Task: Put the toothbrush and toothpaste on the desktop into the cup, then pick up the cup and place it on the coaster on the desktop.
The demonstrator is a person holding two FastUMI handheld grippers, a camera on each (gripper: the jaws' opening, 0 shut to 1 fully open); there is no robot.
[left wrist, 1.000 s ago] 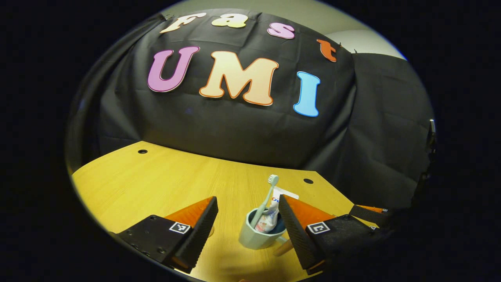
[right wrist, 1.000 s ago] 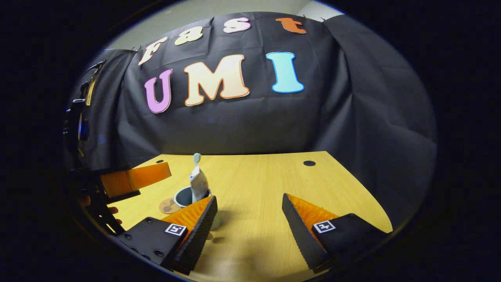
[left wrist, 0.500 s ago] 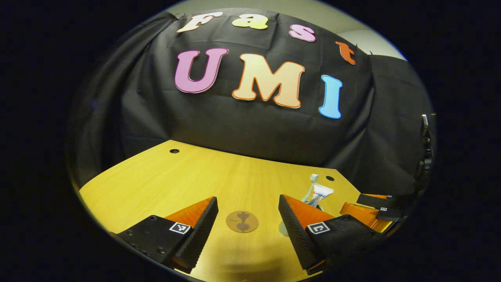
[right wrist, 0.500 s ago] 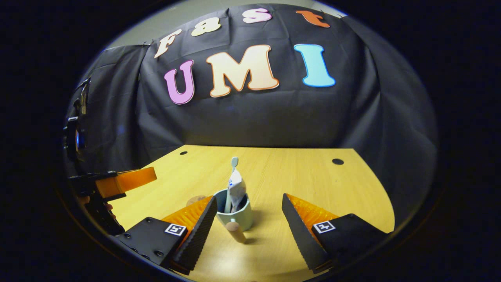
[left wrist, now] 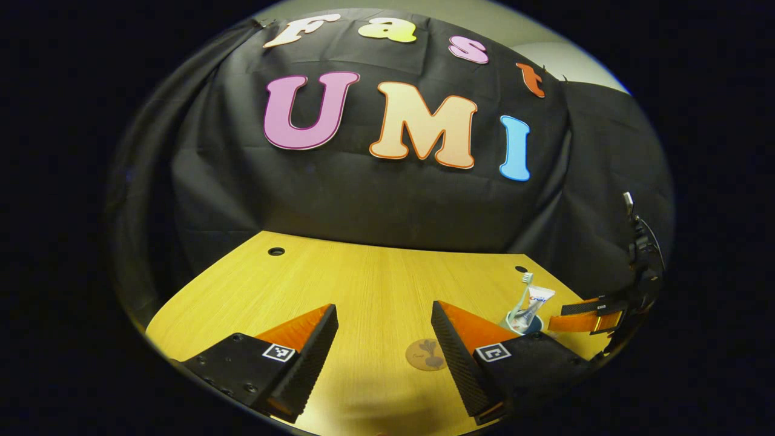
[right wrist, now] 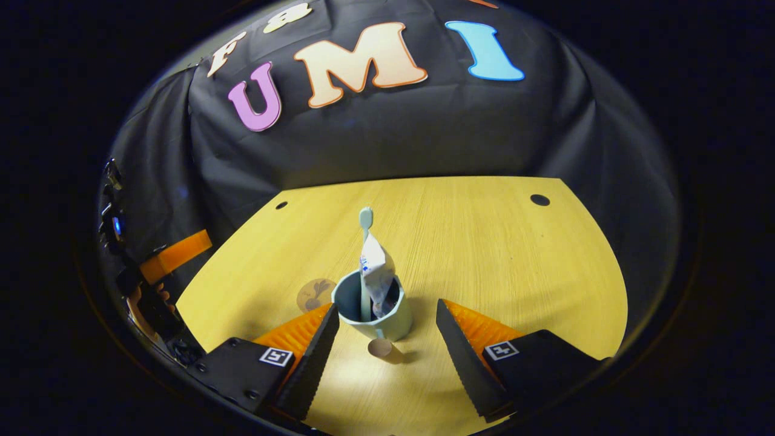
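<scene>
A pale blue-green cup [right wrist: 387, 324] stands upright on the wooden desk, holding a toothbrush [right wrist: 365, 221] and a white toothpaste tube [right wrist: 375, 269]. Its wood-tipped handle [right wrist: 380, 347] points toward me. My right gripper [right wrist: 386, 307] is open, with the cup between its fingertips, nearer the left finger; whether it touches is unclear. A round brown coaster [right wrist: 316, 295] lies just left of the cup. In the left gripper view my left gripper [left wrist: 382, 312] is open and empty; the coaster [left wrist: 424, 354] lies by its right finger, and the cup [left wrist: 522, 322] stands far right.
The desk [right wrist: 484, 242] has cable holes at its back corners [right wrist: 539, 199] [right wrist: 281, 205]. Black cloth walls it in behind. The left gripper [right wrist: 175, 257] and a hand show at the left edge of the right gripper view. The right gripper [left wrist: 584, 316] shows beside the cup.
My left gripper drew back and swung left, so the cup slid from between its fingers to the far right. My right gripper moved in and tilted down around the cup.
</scene>
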